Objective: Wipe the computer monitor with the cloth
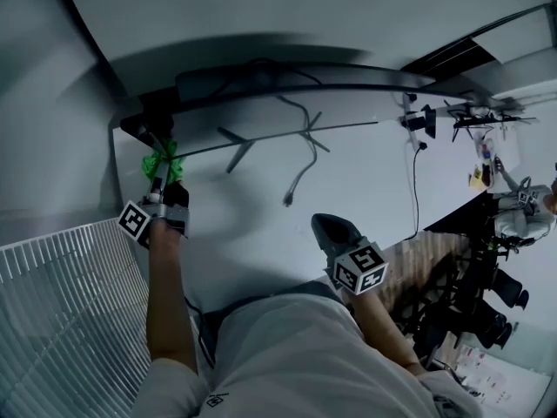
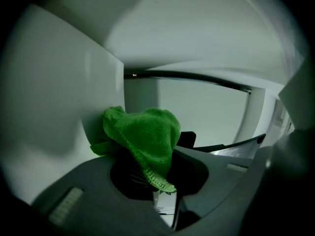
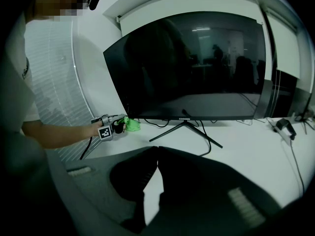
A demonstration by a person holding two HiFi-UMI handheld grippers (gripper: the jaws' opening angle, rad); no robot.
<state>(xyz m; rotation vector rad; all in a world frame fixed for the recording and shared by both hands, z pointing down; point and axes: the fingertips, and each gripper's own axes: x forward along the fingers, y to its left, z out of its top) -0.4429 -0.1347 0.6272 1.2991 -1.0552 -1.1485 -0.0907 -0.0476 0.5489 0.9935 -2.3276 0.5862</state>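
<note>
The cloth is held bunched between the closed-up jaws of the left gripper, at the lower left corner of the monitor. The jaws of the right gripper are pressed together on nothing. If too much force is used, the screen could be tipped on its thin stand or scratched by the jaw tips. The bezel logo cannot be read.

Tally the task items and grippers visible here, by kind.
monitor: 1
green cloth: 1
grippers: 2, the left gripper and the right gripper
Total: 4
</note>
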